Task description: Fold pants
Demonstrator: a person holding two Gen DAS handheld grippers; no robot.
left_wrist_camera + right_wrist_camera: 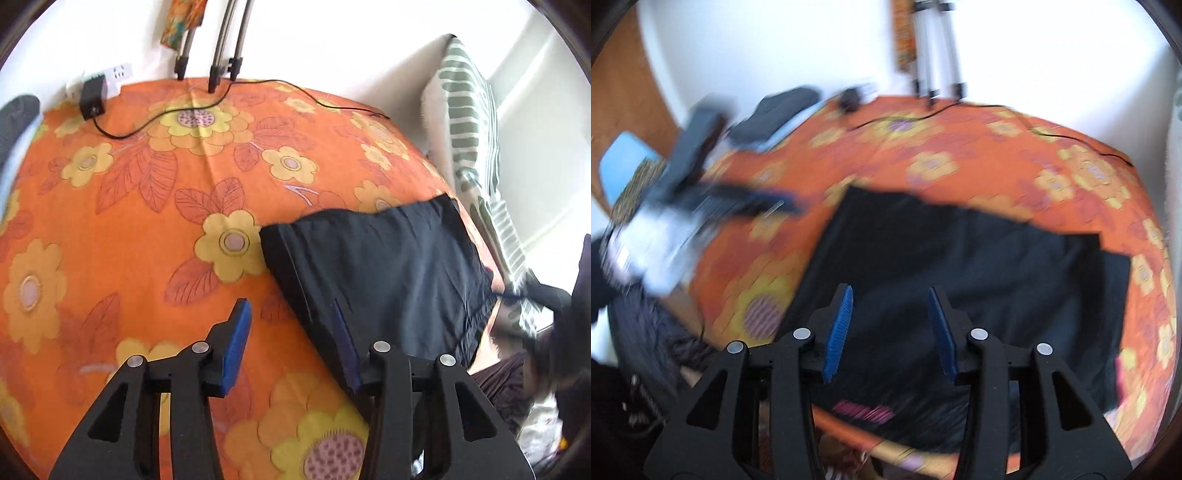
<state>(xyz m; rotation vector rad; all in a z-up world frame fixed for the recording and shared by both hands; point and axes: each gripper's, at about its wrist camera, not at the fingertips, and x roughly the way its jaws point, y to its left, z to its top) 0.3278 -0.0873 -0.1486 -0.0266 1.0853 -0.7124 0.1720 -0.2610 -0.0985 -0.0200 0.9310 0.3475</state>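
Observation:
Black pants (384,266) lie flat on the orange flowered bedspread (147,206), at the right in the left wrist view. My left gripper (291,314) is open and empty, above the pants' left edge, one finger over the spread and one over the cloth. In the blurred right wrist view the pants (960,266) fill the middle, and my right gripper (890,299) is open and empty above their near part. The other gripper (701,192) shows as a blur at the left there.
A black adapter (92,98) and its cable (258,92) lie at the far edge of the bed. Tripod legs (221,55) stand against the white wall. A striped pillow (469,110) leans at the right. Dark cloth (775,110) lies at the far left corner.

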